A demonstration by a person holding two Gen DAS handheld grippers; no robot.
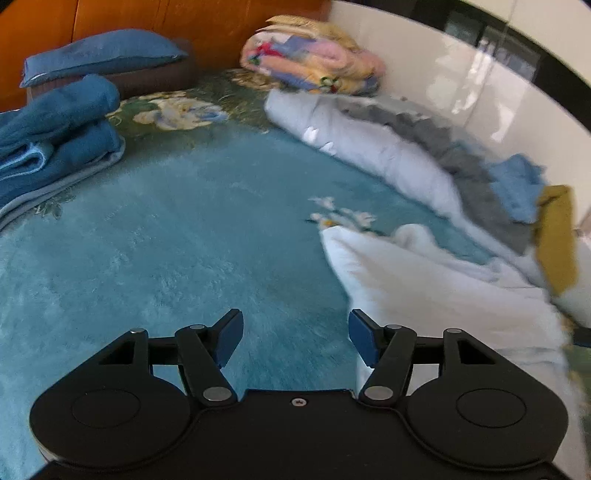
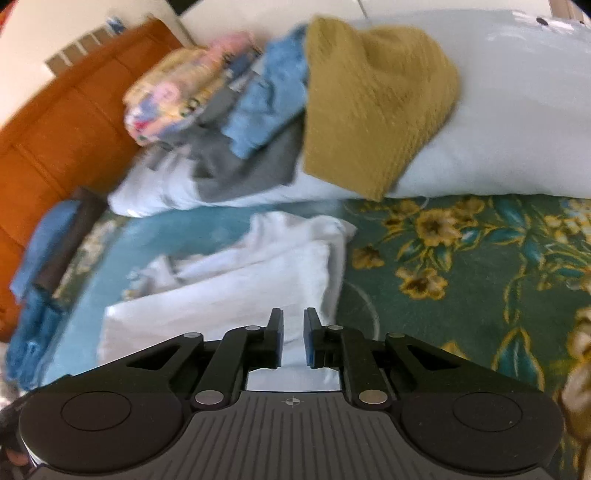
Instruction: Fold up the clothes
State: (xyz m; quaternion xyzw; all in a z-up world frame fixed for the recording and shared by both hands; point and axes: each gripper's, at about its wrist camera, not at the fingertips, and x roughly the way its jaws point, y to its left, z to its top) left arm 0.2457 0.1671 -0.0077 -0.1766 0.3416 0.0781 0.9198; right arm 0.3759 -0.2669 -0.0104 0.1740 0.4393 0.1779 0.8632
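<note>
A white garment (image 1: 424, 288) (image 2: 240, 280) lies partly folded on the teal floral bedspread (image 1: 184, 240) (image 2: 461, 277). My left gripper (image 1: 295, 321) is open over bare bedspread, just left of the garment's edge, with nothing between its blue pads. My right gripper (image 2: 293, 325) hovers over the garment's near end. Its jaws stand a narrow gap apart, and the white cloth shows through that gap without being pinched. Behind, a mustard knit (image 2: 373, 103) (image 1: 557, 240), a blue garment (image 2: 269, 96) (image 1: 517, 188) and a grey one (image 2: 236, 162) (image 1: 461, 155) are heaped on a pale duvet (image 2: 498, 140) (image 1: 369, 140).
A colourful folded quilt (image 1: 314, 55) (image 2: 173, 92) sits by the wooden headboard (image 1: 184, 22) (image 2: 55, 129). Folded blue towels (image 1: 55, 122) and a blue pillow (image 1: 99, 51) lie at the far left of the bed. A pale wall (image 1: 424, 55) runs behind the duvet.
</note>
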